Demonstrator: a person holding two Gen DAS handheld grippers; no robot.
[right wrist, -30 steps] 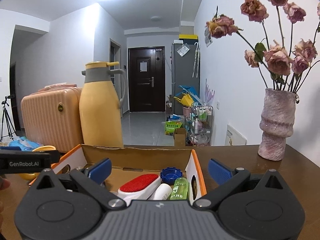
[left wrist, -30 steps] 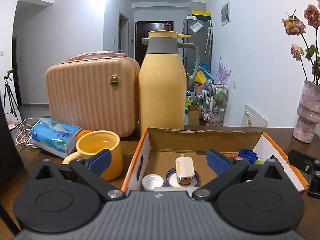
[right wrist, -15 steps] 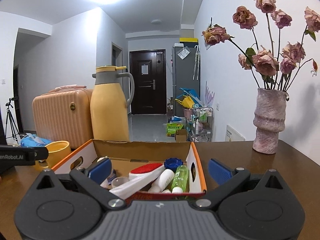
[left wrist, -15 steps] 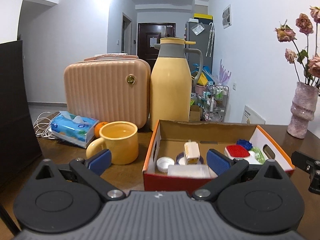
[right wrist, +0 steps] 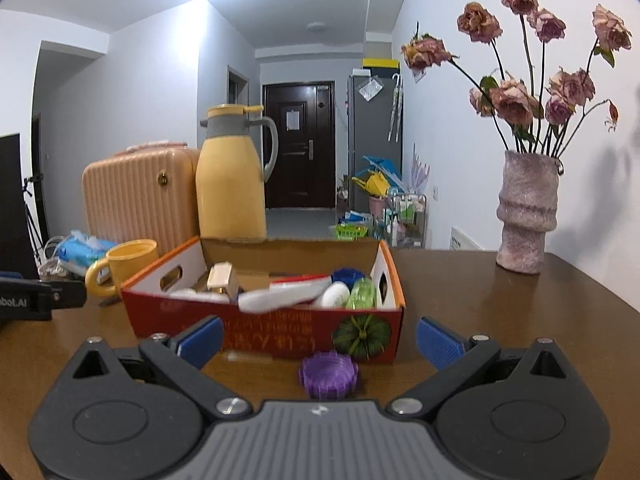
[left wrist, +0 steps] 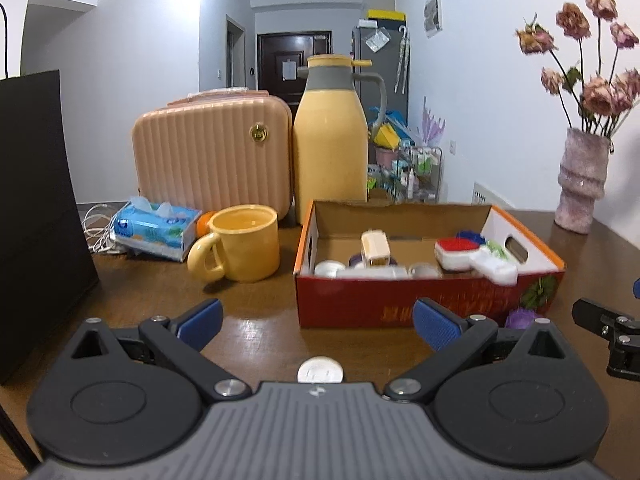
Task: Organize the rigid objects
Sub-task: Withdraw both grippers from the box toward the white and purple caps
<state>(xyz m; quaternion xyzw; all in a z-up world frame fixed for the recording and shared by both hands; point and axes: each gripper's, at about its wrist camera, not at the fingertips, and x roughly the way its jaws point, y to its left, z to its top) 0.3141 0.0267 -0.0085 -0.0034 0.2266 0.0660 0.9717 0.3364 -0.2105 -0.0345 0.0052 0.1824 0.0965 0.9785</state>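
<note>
White letters reading "boLAI", cut off by the picture's edge, stand on the left tongs' (right wrist: 24, 300) black body. Orange print on the red cardboard box (right wrist: 280, 332) front is too blurred to read.

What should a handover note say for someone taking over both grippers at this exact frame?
Left gripper: open, empty, low over the table, a white cap lying between its fingers.
Right gripper: open, empty, a purple cap between its fingers.
Cardboard box sits mid-table, already holding a red-topped brush, a green bottle, a blue cap and other small items.
Left to do: both caps lie on the table in front of the box, probably next to go in.
</note>
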